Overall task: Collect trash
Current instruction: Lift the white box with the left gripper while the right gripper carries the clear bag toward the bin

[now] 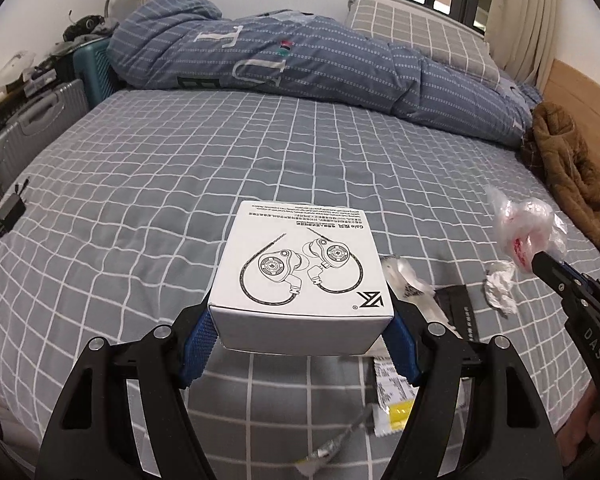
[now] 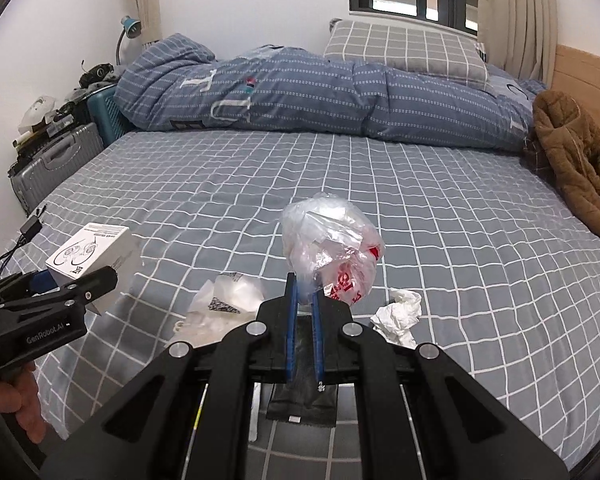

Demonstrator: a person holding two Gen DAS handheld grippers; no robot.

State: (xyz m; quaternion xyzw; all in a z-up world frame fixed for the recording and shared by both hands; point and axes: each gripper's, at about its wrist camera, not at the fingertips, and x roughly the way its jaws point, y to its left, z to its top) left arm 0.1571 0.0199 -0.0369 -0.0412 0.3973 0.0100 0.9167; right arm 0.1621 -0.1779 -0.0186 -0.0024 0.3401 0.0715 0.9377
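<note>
Even, slightly cool indoor light fills both views, with only soft shadows on the grey checked bed sheet (image 1: 180,168). The white printed cardboard box (image 1: 300,276) is bright but not washed out. Strong fisheye bending curves the sheet's grid lines, and the corners are black. The small wrappers at the sheet's near edge (image 1: 332,448) are smeared with blur.

Bedroom surroundings
A folded blue quilt (image 2: 320,92) and a checked pillow (image 2: 408,50) are seen on the bed (image 2: 480,216); a brown jacket (image 2: 576,160) is laid at its edge.
</note>
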